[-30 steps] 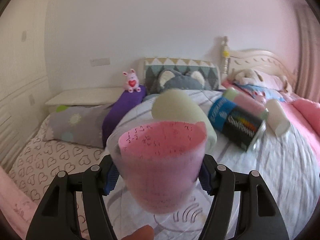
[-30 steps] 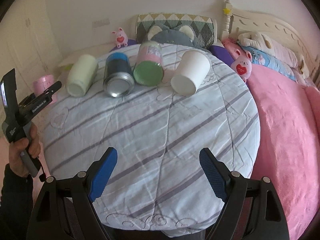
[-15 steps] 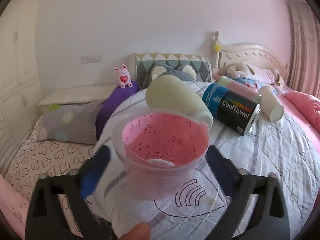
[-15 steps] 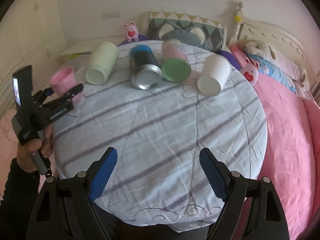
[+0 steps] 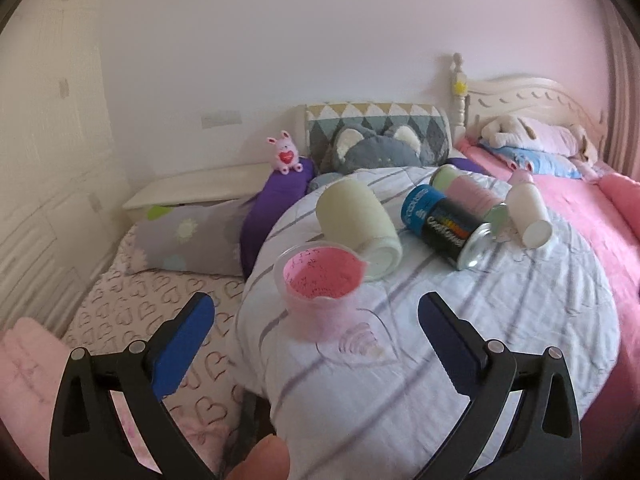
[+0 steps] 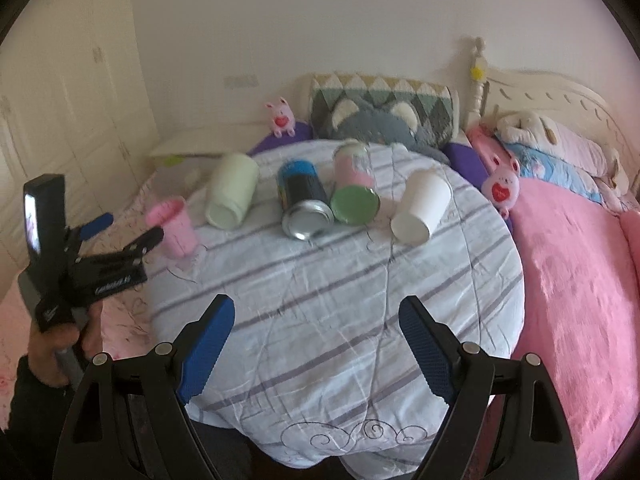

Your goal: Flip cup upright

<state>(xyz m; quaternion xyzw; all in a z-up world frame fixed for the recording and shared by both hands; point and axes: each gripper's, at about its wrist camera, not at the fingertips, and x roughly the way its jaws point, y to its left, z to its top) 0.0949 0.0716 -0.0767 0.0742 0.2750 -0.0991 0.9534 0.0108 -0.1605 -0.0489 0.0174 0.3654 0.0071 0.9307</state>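
Released pink cup (image 5: 320, 292) now stands upright.

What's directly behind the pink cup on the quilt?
Behind the pink cup, which stands upright, a pale green cup lies on its side, open end toward the camera. The pink cup's rim hides part of that opening; whether they touch can't be told.

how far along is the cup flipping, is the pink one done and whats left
Done: the pink cup stands upright, mouth up, on the striped quilt. In hand: nothing; the left gripper is open around empty air and the right gripper is open. Left: the cream cup, the white cup and two cans lie on their sides.
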